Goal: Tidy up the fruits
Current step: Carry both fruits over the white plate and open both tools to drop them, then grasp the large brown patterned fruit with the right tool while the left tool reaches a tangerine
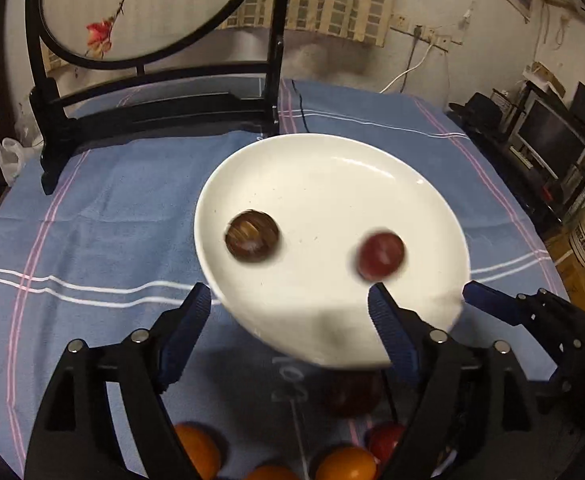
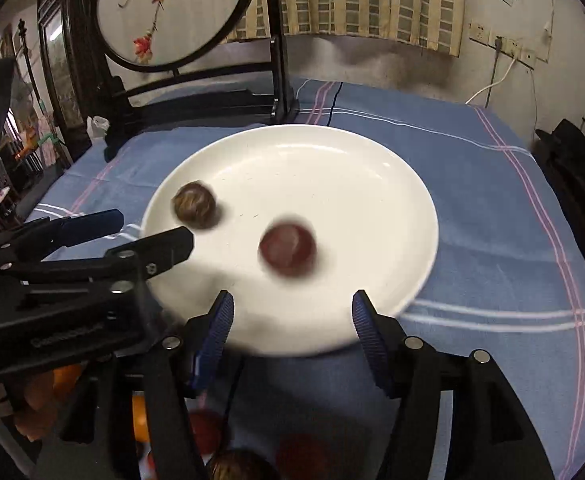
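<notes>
A white plate (image 1: 332, 184) sits on the blue cloth and also shows in the right wrist view (image 2: 332, 168). On it lie a brown striped round fruit (image 1: 252, 240) (image 2: 194, 205) and a blurred red fruit (image 1: 381, 255) (image 2: 287, 249). My left gripper (image 1: 290, 306) is open and empty at the plate's near rim. My right gripper (image 2: 292, 312) is open and empty just above the plate's near edge. The right gripper's fingers (image 1: 488, 296) show at the right in the left wrist view. Orange fruits (image 1: 346, 464) and red fruits (image 1: 352, 394) lie below the grippers.
A blue checked cloth (image 1: 112, 208) covers the table. A black wooden stand with a round embroidered screen (image 1: 144, 8) stands at the back left. More fruits (image 2: 236, 466) lie near the front edge. A wall with sockets and a cable is behind.
</notes>
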